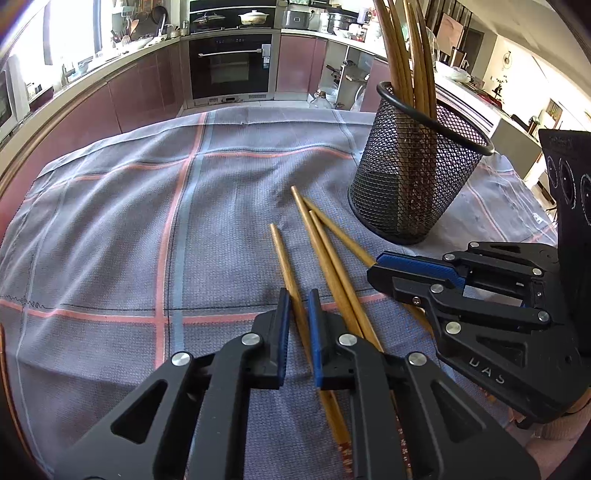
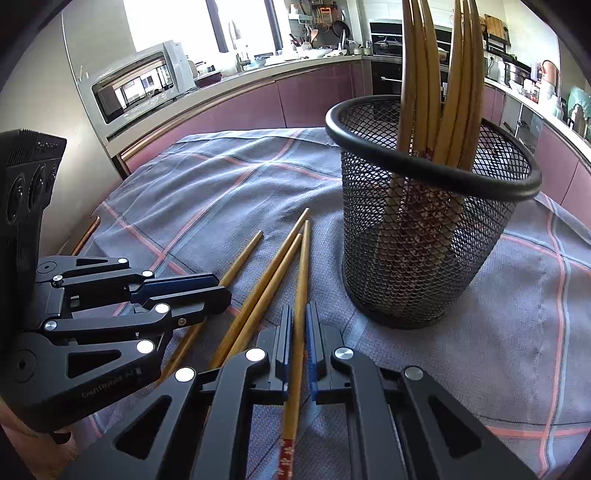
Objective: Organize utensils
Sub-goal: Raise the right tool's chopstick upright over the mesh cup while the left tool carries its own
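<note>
kitchen | mauve cabinets (image 1: 140,92) | oven (image 1: 231,66) (built-in) | bright window (image 2: 166,22)

You have a table covered by a grey-blue checked cloth (image 1: 110,229) with pink and pale blue stripes. On the cloth, toward the far right corner, stands a black mesh cup (image 1: 413,173), upright. Just beside its base, nearer your edge, four wooden chopsticks (image 1: 325,258) lie flat, fanned out with tips pointing toward the far edge.
</note>
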The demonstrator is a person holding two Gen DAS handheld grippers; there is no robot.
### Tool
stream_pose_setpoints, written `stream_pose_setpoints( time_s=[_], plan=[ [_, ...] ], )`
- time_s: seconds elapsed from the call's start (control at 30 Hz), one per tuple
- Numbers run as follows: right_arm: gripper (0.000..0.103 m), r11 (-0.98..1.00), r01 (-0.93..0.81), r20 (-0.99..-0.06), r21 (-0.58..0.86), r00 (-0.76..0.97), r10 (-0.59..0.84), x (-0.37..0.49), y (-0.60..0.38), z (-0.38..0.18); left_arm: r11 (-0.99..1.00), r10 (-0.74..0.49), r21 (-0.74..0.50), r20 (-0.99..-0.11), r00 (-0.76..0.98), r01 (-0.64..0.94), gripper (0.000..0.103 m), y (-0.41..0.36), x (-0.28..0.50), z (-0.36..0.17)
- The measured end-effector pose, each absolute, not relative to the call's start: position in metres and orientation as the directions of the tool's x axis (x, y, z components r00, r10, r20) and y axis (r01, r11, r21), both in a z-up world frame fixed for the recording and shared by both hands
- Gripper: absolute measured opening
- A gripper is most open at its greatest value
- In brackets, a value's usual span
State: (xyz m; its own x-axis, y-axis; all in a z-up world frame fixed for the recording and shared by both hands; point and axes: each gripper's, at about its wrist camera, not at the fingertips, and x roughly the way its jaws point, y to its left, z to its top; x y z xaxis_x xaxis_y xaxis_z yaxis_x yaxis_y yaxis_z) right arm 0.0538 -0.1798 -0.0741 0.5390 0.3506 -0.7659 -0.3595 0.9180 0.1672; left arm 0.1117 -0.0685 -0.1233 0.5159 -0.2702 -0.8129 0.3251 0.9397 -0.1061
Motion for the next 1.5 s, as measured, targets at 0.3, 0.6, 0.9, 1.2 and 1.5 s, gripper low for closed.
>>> stream_pose_setpoints(
  time_s=[0.3, 0.6, 0.9, 1.2, 1.5],
  plan=[
    [0.005, 0.908, -0.362, -0.754, 0.209, 0.532, 0.386, 0.05, -0.186, -0.072, 0.938, -0.286, -0.126, -0.809, 0.515, 0.323, 0.007, -0.069, 0.108, -0.122],
    [0.005, 0.88, -0.393, -0.713, 0.266, 0.534, 0.454, 0.037, -0.196, -0.057, 0.939, -0.296, -0.133, -0.783, 0.546, 0.318, 0.007, -0.063, 0.099, -0.107],
    [0.005, 0.858, -0.422, -0.652, 0.291, 0.569, 0.501, 0.023, -0.204, -0.032, 0.923, -0.357, -0.179, -0.73, 0.583, 0.34, 0.007, -0.052, 0.086, -0.073],
    [0.005, 0.848, -0.431, -0.586, 0.309, 0.616, 0.526, 0.016, -0.218, -0.011, 0.907, -0.402, -0.204, -0.684, 0.609, 0.369, 0.007, -0.051, 0.072, -0.045],
    [0.005, 0.845, -0.432, -0.525, 0.315, 0.662, 0.535, 0.013, -0.231, 0.008, 0.893, -0.438, -0.229, -0.637, 0.635, 0.387, 0.007, -0.045, 0.063, -0.021]
  ],
)
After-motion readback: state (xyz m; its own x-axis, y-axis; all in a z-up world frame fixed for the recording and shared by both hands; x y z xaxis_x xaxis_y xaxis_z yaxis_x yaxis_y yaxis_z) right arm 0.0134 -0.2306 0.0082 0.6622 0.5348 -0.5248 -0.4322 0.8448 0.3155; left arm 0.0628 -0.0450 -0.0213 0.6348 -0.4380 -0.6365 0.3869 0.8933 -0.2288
